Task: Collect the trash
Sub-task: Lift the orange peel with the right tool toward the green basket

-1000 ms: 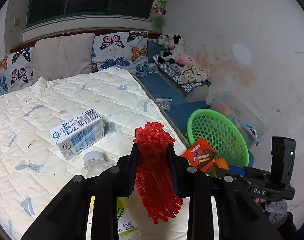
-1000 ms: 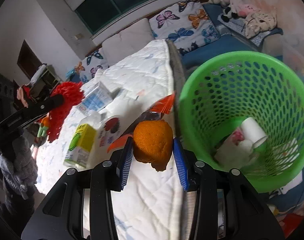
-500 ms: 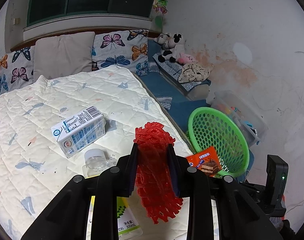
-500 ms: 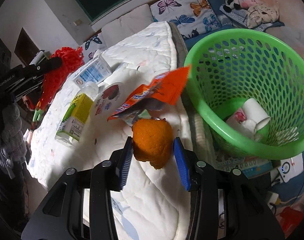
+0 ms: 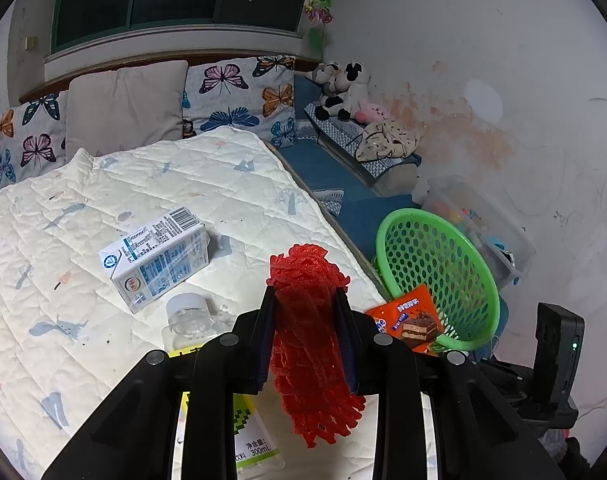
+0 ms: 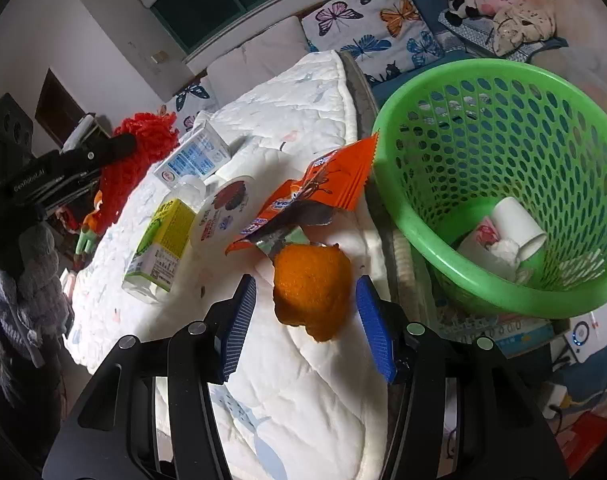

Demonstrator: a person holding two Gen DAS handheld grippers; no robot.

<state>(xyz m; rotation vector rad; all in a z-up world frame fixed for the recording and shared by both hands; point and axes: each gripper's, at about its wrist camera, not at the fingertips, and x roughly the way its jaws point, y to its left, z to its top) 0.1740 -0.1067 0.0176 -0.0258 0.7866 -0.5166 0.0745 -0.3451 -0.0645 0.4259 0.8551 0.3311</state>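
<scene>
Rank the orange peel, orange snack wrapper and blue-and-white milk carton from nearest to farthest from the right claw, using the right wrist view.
1. Orange peel: between the right claw's fingers, on the quilt.
2. Orange snack wrapper: just beyond the peel.
3. Blue-and-white milk carton: farther back, to the left.

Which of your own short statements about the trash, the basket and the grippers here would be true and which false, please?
1. The left gripper is shut on the red mesh net. True.
2. The green basket is empty. False: a white cup and crumpled paper lie inside.
3. The milk carton stands upright. False: it lies on its side on the quilt.
4. The orange snack wrapper lies beside the basket. True.
5. The orange peel is in the basket. False: it sits between the right gripper's pads, jaws just closing, gaps either side.
</scene>
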